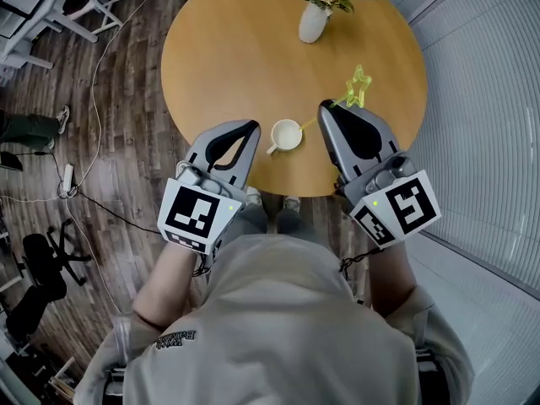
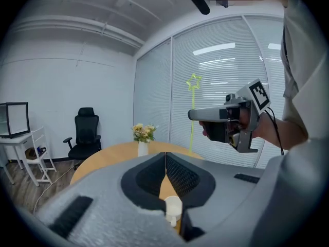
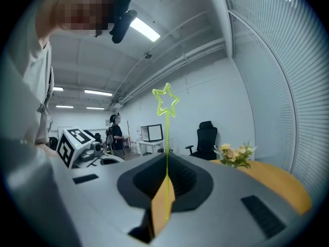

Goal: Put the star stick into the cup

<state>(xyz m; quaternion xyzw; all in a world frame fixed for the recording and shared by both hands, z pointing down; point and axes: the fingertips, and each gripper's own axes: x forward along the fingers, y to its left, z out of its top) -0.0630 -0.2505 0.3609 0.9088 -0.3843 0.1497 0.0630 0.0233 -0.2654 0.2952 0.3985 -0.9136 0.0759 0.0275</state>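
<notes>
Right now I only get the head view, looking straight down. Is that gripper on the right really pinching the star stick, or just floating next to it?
Observer: It is pinching it. The right gripper view shows the right gripper with its jaws shut on the star stick, which runs up between them.
Operator: From above the stick looks slanted. Which way is it really pointing?
Observer: The left gripper view sees it from the side. The stick stands upright with the star on top, held in the air above the table.
</notes>
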